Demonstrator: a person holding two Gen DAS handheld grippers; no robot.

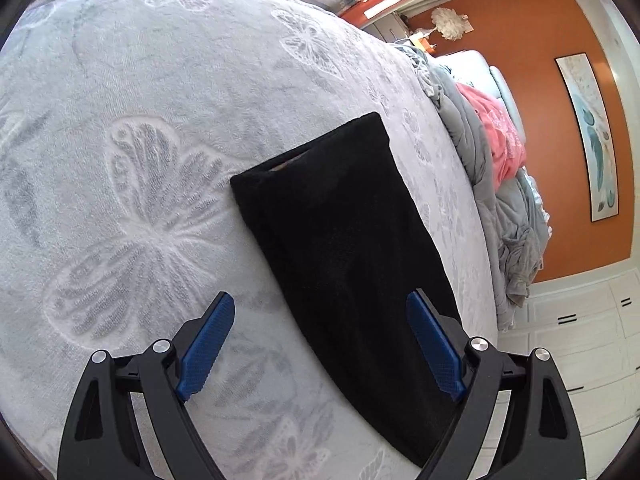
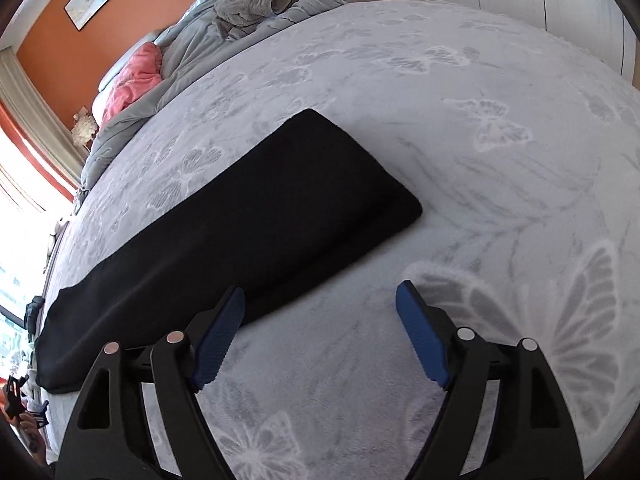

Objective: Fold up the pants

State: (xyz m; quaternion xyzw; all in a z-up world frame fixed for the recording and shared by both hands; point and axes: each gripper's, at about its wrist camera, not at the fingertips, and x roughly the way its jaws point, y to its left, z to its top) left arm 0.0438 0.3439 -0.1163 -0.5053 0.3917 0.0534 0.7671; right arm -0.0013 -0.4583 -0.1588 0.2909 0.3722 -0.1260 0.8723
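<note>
Black pants (image 1: 340,232) lie folded into a long flat strip on a grey bedspread with butterfly patterns (image 1: 140,200). In the left wrist view my left gripper (image 1: 320,312) is open above the near part of the strip, its blue pads wide apart with only the cloth lying beneath them. In the right wrist view the same pants (image 2: 256,232) run from lower left to the centre. My right gripper (image 2: 320,296) is open too, hovering over the bedspread just beside the strip's near edge; its left pad (image 2: 218,340) overlaps the cloth's edge in the picture.
Crumpled grey bedding (image 2: 240,12) and a pink cloth (image 2: 132,76) are heaped along the far side of the bed. An orange wall with a framed picture (image 1: 592,136) and white cabinets (image 1: 580,320) lie beyond. A hand (image 2: 28,436) shows at the lower left.
</note>
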